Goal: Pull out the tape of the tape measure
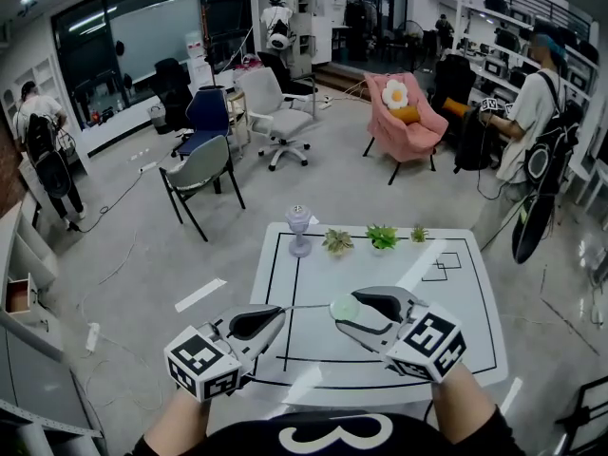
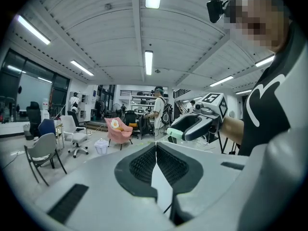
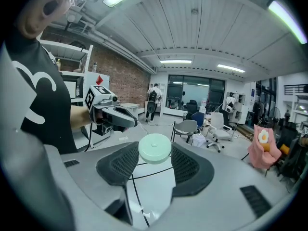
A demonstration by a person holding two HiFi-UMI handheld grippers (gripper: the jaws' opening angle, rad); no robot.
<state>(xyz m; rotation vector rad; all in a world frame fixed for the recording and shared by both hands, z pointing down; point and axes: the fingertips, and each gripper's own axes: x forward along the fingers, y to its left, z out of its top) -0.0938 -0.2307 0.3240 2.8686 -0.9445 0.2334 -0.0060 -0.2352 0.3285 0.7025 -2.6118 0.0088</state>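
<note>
I am clenching my left hand-held gripper point(image 1: 281, 310) fully, its 2 jaws meeting edge to edge on the end of the thin tape point(image 1: 309, 306). The tape is running in a short, nearly level line across to my right hand-held gripper point(image 1: 345, 308). That one is grasping the tape measure point(image 3: 155, 148), a round pale green case, between the tips of its 2 dark ribbed pads, with the flat face turned up toward me. Both hand-held grippers are pointing inward at each other, close together, and I am holding them in the air above the near half of the worktop point(image 1: 380, 274) (white, with black lines marked on it).

Toward the far edge of the worktop, 3 small potted plants point(image 1: 382, 237) are standing in a row, and a clear stemmed glass piece point(image 1: 299, 229) is standing just to their left. Beyond the worktop, on the floor, a grey chair point(image 1: 199, 174) is standing to the left and a pink armchair point(image 1: 404, 117) with an egg-shaped cushion further back. A person point(image 1: 527, 122) with a backpack is standing at the right, near the shelves.
</note>
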